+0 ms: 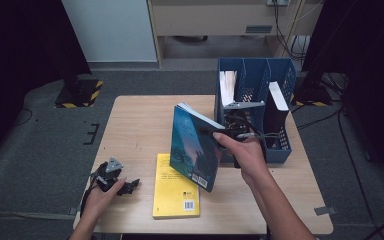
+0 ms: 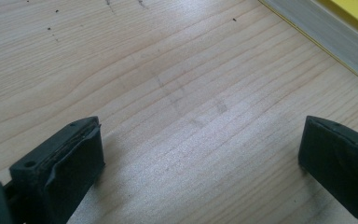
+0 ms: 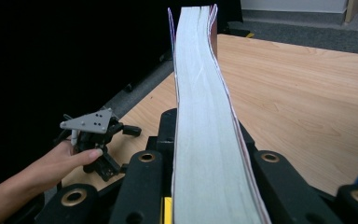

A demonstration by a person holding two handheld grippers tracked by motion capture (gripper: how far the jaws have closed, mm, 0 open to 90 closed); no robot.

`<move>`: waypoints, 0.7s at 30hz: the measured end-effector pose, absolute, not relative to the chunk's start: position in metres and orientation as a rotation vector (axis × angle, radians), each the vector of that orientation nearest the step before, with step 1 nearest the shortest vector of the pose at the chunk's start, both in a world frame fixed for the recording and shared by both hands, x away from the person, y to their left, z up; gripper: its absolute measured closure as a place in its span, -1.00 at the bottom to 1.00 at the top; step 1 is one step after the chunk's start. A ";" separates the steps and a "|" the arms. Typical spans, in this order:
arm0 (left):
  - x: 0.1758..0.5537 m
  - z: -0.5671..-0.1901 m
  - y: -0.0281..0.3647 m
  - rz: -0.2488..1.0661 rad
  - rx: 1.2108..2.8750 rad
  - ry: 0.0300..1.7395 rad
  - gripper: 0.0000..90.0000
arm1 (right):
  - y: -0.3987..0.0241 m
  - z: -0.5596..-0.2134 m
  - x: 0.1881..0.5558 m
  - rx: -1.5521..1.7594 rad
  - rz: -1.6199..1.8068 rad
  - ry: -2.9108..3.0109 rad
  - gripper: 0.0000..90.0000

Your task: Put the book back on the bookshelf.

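Blue book: lifted off the table, clamped in your right gripper, not yet in the far-right rack. Yellow book lies near, untouched. Left gripper idle, jaws apart, empty.

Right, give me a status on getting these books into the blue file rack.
Done: two books stand in the blue file rack. In hand: the right gripper is shut on the teal book, lifted off the table beside the rack. Left: the yellow book lies flat near the front edge; the left gripper rests open beside it, holding nothing.
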State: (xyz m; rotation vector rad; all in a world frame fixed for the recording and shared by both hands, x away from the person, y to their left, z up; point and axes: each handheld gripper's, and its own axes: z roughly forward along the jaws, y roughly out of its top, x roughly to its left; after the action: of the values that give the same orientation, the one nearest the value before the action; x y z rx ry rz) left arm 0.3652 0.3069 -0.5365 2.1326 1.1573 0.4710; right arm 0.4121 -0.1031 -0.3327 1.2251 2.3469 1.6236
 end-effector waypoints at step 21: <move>0.365 -0.537 0.306 0.473 2.130 1.160 -1.00 | -0.148 -0.335 0.395 1.283 1.634 2.290 0.63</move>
State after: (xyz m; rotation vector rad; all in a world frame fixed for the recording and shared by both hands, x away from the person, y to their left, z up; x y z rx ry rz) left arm 0.3651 0.3065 -0.5366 2.1295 1.1605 0.4725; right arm 0.3951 -0.1481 -0.3350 1.2826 2.2902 1.6339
